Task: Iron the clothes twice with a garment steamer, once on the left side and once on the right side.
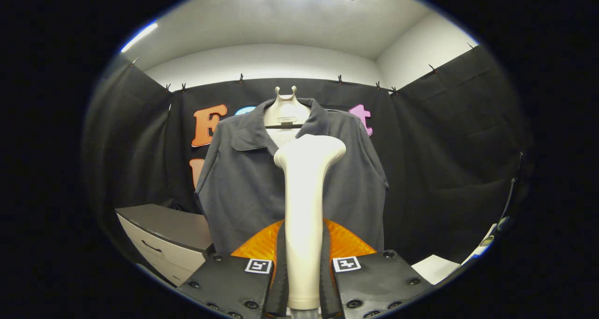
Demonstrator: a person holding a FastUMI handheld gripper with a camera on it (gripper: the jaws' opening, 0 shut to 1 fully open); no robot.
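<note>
- Hand-held gripper (304, 281): both fingers clamp the white garment steamer (305, 206) by its handle (upright, head on top).
- Steamer sits just before the dark shirt (243, 183), hung on a mannequin form (286, 109).
- Drawer cabinet (164, 239) beside the shirt.

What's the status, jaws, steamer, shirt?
Gripper jaws shut on steamer, handle upright between them. Steamer head raised at chest height of grey shirt on mannequin; contact unclear. Nothing between head and shirt; drawer unit off to the side.
</note>
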